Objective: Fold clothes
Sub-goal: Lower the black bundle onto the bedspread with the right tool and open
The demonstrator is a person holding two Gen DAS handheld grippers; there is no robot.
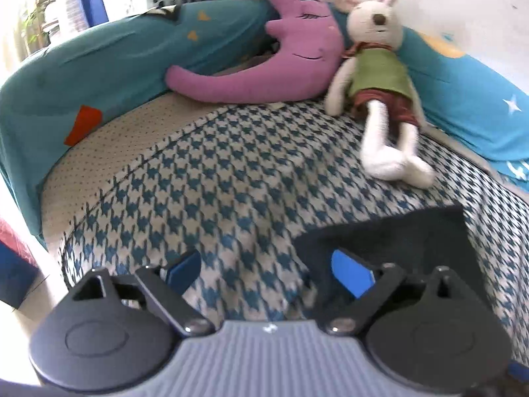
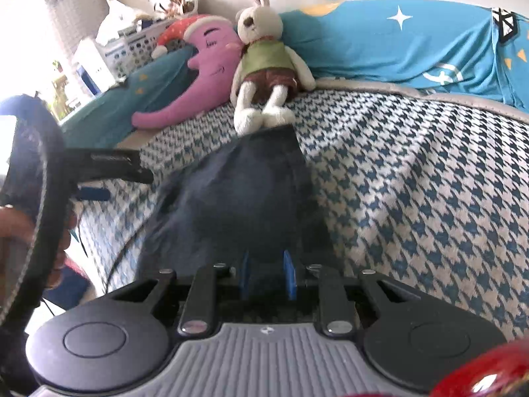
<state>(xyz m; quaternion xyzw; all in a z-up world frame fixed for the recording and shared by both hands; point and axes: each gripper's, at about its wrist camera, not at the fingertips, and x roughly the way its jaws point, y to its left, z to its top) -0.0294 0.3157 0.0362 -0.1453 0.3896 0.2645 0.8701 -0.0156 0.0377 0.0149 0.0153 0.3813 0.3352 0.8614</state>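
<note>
At the bottom of the right wrist view, our right gripper (image 2: 267, 276) pinches the dark garment (image 2: 251, 195), bunched mid-frame on the houndstooth blanket (image 2: 413, 178). Our left gripper (image 1: 267, 274) gapes empty. We judge folding is unfinished.

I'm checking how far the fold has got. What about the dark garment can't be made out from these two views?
- Right wrist view: dark garment is blurred; its type and fold lines are unreadable, and the right gripper covers its near edge.
- Left wrist view: only a corner shows; the left gripper body hides the rest.
</note>
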